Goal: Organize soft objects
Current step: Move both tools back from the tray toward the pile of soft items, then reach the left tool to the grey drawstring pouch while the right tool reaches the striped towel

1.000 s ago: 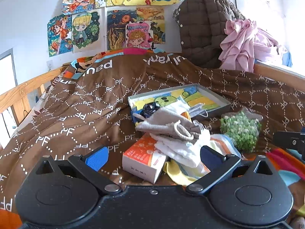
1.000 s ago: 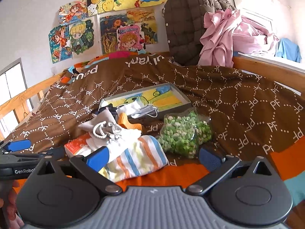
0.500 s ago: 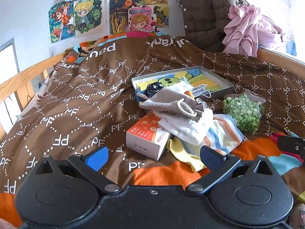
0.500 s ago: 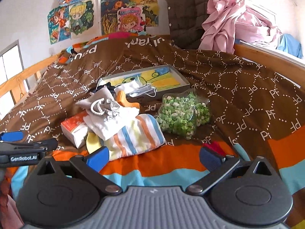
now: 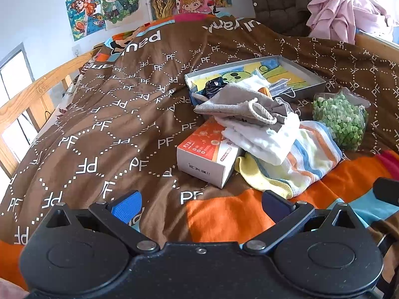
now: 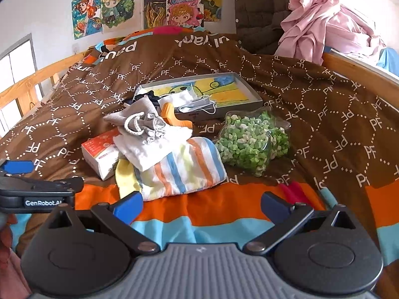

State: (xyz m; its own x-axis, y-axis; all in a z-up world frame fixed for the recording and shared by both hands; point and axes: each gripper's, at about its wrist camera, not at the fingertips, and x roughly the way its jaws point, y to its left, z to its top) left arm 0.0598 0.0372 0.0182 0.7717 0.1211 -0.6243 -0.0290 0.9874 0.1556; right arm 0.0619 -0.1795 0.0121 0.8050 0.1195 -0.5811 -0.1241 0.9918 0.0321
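Observation:
A pile of soft things lies on the brown bedspread: a grey drawstring pouch (image 5: 239,106) (image 6: 143,122) on top of a white folded cloth (image 5: 259,137) (image 6: 149,147), over a striped towel (image 5: 299,164) (image 6: 182,172). A clear bag of green and white pieces (image 5: 340,119) (image 6: 249,142) sits to the right. My left gripper (image 5: 199,206) is open, short of the pile. My right gripper (image 6: 200,205) is open too, just in front of the striped towel. Nothing is between either pair of fingers.
An orange and white box (image 5: 207,157) (image 6: 99,152) lies under the pile's left side. A grey shallow tray (image 5: 311,74) (image 6: 249,99) behind holds a face mask and small cloths. Wooden bed rails (image 5: 37,92) run along the left; jackets hang at the back right.
Both grippers have pulled back toward the foot of the bed, so the pile looks farther off and the orange and blue stripes of the bedspread now show in front. Jaws stay open.

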